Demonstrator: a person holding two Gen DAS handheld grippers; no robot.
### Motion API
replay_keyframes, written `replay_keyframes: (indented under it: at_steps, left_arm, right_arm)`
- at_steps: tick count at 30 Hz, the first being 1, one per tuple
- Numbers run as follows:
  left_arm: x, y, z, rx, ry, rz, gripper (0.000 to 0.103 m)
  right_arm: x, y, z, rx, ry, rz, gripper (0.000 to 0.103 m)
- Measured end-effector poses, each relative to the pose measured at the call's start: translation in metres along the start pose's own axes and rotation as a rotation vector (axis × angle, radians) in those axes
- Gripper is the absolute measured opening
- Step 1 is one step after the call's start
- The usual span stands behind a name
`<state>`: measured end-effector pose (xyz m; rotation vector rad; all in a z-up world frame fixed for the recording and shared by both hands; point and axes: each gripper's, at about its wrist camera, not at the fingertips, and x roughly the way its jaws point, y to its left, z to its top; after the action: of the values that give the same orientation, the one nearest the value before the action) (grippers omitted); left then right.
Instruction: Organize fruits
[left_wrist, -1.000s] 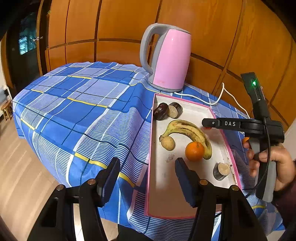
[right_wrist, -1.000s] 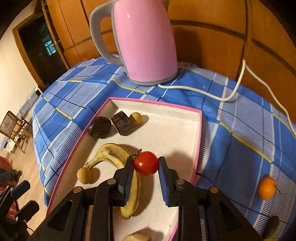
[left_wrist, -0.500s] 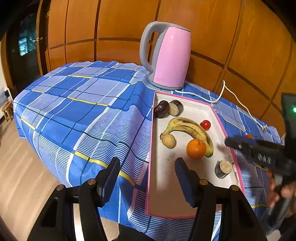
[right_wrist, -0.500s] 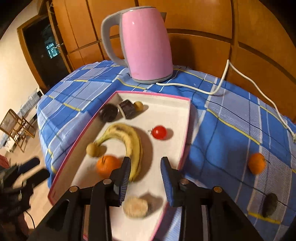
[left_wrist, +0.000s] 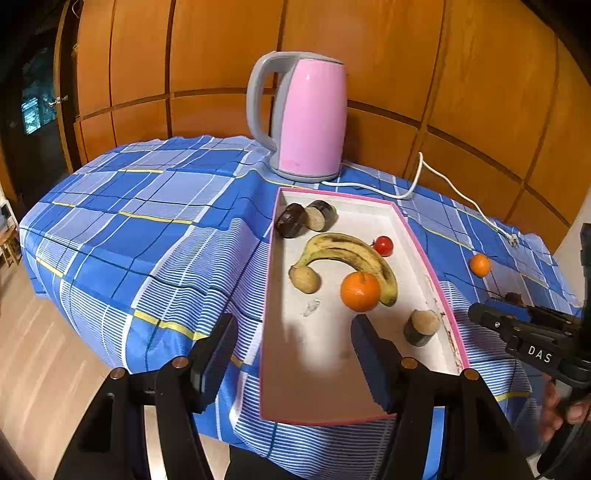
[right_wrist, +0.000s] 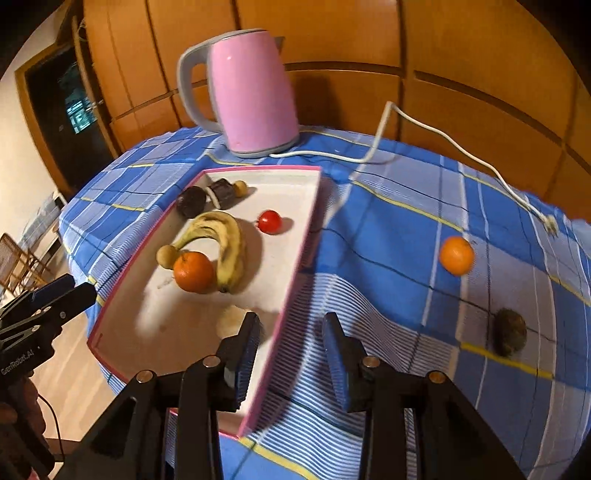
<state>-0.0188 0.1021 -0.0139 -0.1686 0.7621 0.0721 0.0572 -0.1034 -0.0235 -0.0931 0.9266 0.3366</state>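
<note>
Both grippers are empty: the right gripper (right_wrist: 290, 347), its jaws just widening, straddles the pink rim of the tray (right_wrist: 295, 258); the left gripper (left_wrist: 291, 354) stands half open over the tray's near end. Ahead of the fingers the tray holds a spotted banana (left_wrist: 351, 253), an orange (left_wrist: 360, 291), a red tomato (left_wrist: 383, 245) and dark cut pieces. Another orange (right_wrist: 456, 255) lies on the cloth, right of the right fingers. "DAS" is printed on the right gripper's side.

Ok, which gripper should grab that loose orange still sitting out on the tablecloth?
Right. The right gripper, jaws open and empty, is beside the tray's edge, nearer the loose orange. The left gripper sits over the tray's opposite side.
</note>
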Motion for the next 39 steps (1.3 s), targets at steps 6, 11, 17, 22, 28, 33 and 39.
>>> replay_keyframes:
  at_steps: [6, 11, 17, 22, 28, 33, 39]
  left_arm:
    - [0.000, -0.008, -0.002, 0.025, 0.007, -0.011, 0.064]
    - [0.001, -0.010, -0.004, 0.029, 0.013, -0.010, 0.064]
    - [0.005, -0.010, -0.006, 0.028, 0.027, -0.007, 0.064]
    - [0.009, -0.011, -0.008, 0.025, 0.043, -0.005, 0.064]
    - [0.008, -0.017, -0.006, 0.054, 0.034, -0.005, 0.066]
    - [0.006, -0.018, -0.003, 0.058, 0.037, 0.007, 0.067]
    - [-0.002, -0.009, 0.000, 0.043, 0.021, 0.043, 0.067]
  right_arm:
    - [-0.005, -0.009, -0.007, 0.038, -0.010, -0.025, 0.036]
    - [-0.008, -0.007, -0.008, 0.036, -0.021, -0.035, 0.036]
    - [-0.008, -0.006, -0.011, 0.019, -0.028, -0.049, 0.036]
    - [-0.007, -0.012, -0.013, 0.032, -0.018, -0.058, 0.036]
    - [-0.010, -0.013, -0.015, 0.020, -0.030, -0.076, 0.036]
    - [-0.011, 0.000, -0.015, -0.038, -0.051, -0.061, 0.036]
    - [-0.006, 0.018, -0.012, -0.094, -0.047, -0.035, 0.036]
